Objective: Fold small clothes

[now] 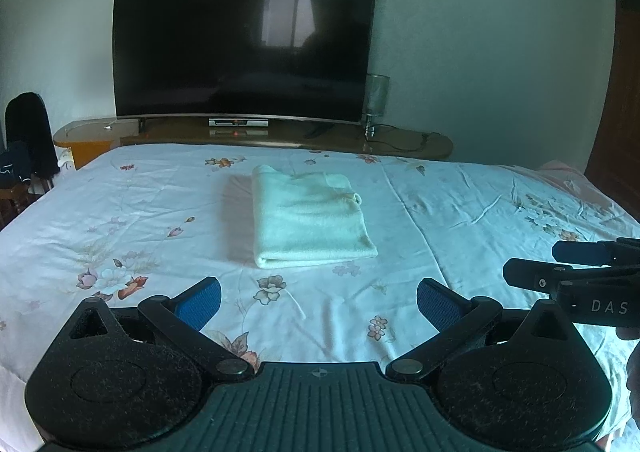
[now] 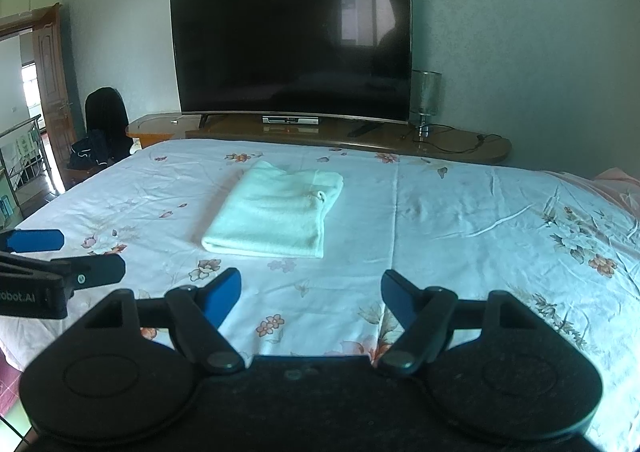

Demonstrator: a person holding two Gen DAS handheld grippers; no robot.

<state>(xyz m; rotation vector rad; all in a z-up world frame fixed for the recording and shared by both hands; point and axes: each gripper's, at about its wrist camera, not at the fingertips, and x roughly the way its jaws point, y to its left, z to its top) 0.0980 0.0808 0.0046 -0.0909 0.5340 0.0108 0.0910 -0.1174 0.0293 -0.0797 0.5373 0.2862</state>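
Note:
A pale green garment [image 1: 310, 218] lies folded into a neat rectangle on the floral bedsheet [image 1: 120, 212], in the middle of the bed; it also shows in the right wrist view [image 2: 276, 212]. My left gripper [image 1: 318, 302] is open and empty, held above the sheet a short way in front of the garment. My right gripper [image 2: 312, 298] is open and empty, also in front of the garment and a little to its right. Each gripper shows at the edge of the other's view: the right gripper [image 1: 532, 262] and the left gripper [image 2: 92, 254].
A large dark TV [image 1: 244, 44] stands on a wooden console [image 1: 400, 142] behind the bed, with a lamp [image 1: 376, 100] beside it. A chair with dark clothes [image 2: 102, 128] and an open door [image 2: 48, 92] are at the left. A pink cloth [image 2: 616, 180] lies at the bed's right edge.

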